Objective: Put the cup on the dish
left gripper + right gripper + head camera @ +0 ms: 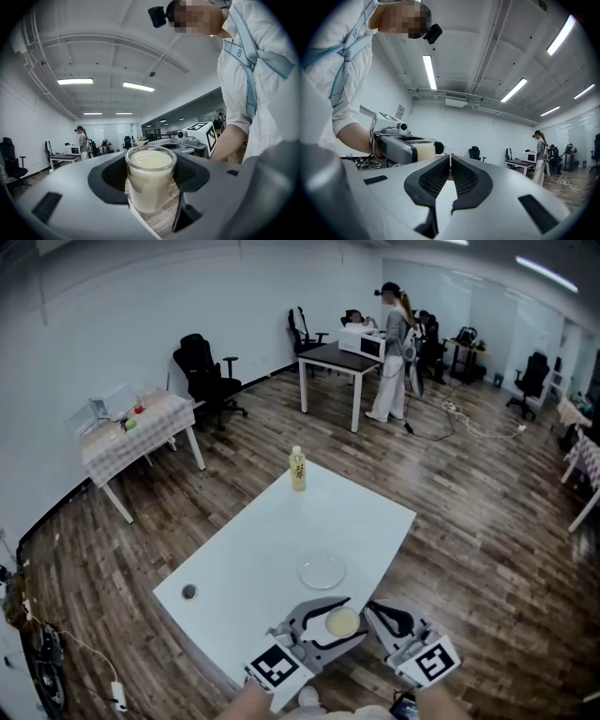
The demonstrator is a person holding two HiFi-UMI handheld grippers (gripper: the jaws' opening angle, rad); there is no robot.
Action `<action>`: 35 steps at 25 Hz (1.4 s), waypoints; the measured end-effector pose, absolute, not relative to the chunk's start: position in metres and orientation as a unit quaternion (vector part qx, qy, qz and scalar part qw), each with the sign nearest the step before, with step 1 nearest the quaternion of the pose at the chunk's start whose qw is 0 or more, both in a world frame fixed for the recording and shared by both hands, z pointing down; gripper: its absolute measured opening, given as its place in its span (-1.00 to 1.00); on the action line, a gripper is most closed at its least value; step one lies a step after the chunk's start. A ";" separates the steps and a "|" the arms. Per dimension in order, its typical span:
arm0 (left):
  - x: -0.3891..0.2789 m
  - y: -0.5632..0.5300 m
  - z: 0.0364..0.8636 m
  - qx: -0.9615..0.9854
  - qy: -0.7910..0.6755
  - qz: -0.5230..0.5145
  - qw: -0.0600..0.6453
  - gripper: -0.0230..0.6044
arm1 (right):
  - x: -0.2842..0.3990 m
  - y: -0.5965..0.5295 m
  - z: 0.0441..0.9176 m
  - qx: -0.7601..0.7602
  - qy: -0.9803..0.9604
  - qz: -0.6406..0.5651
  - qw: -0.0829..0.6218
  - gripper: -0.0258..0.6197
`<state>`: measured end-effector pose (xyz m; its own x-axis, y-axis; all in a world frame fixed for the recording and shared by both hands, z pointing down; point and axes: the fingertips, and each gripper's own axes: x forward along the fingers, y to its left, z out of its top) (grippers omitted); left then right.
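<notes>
A clear glass cup (342,622) full of creamy yellow liquid stands upright between the jaws of my left gripper (341,616), which is shut on its sides. The left gripper view shows the cup (150,180) pinched by the dark pads (190,176). It hangs over the near edge of the white table (253,559). The clear round dish (322,570) lies on the table just beyond it, bare. My right gripper (371,608) is shut and holds nothing, close to the right of the cup. In the right gripper view its closed pads (461,178) meet, with the cup (423,151) at the left.
A yellow bottle (298,469) stands at the table's far edge. A small dark round thing (189,592) lies near the left corner. A cloth-covered table (131,432), office chairs and a person (392,352) at a desk stand farther off on the wood floor.
</notes>
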<state>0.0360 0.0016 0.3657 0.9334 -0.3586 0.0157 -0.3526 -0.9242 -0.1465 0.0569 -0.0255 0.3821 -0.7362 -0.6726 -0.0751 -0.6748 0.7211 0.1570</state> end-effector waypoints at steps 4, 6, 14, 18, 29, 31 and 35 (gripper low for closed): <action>0.023 -0.011 0.368 -0.982 0.171 -0.022 0.074 -0.09 | 0.044 -0.037 0.382 -0.372 0.924 0.087 0.010 -0.82; 0.019 -0.017 0.369 -0.983 0.167 -0.022 0.079 -0.09 | 0.040 -0.042 0.383 -0.375 0.923 0.089 0.005 -0.82; 0.011 -0.049 0.388 -0.983 0.164 -0.038 0.068 -0.09 | 0.035 -0.065 0.405 -0.373 0.926 0.060 -0.005 -0.82; 0.011 -0.070 0.402 -0.982 0.169 -0.049 0.060 -0.09 | 0.034 -0.082 0.415 -0.358 0.932 0.054 -0.012 -0.82; 0.008 -0.140 0.435 -0.977 0.205 -0.062 0.023 -0.09 | 0.022 -0.139 0.469 -0.316 0.946 0.025 -0.069 -0.82; 0.008 -0.149 0.443 -0.976 0.208 -0.068 0.019 -0.09 | 0.020 -0.146 0.478 -0.310 0.947 0.020 -0.076 -0.81; 0.005 -0.167 0.456 -0.974 0.213 -0.076 0.008 -0.09 | 0.019 -0.160 0.497 -0.304 0.949 0.004 -0.085 -0.81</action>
